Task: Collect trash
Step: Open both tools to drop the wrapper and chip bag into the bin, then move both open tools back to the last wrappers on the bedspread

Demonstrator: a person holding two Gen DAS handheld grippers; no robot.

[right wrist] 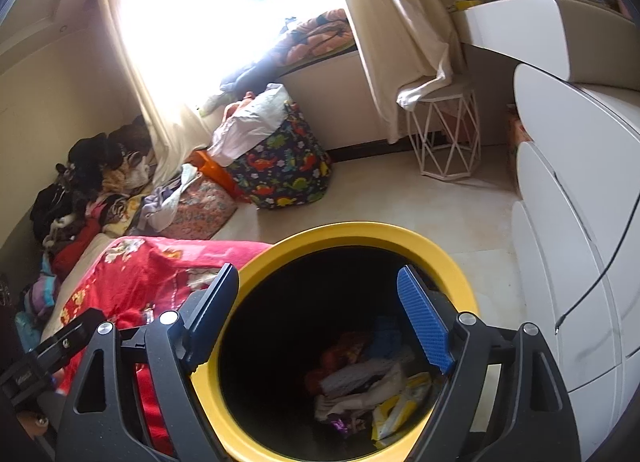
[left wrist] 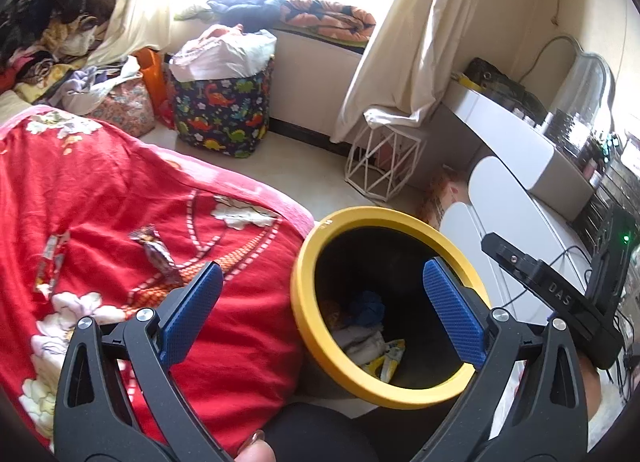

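Both jaws gape over the yellow-rimmed bin (right wrist: 440, 258).

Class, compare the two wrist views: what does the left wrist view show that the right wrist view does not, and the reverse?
Left only: a wrapper lying on the red blanket, and the open left gripper.
Right only: a purple scrap low in the bin, and the open right gripper.
Both: the yellow-rimmed bin holding trash, the dinosaur-print basket and the wire stool.
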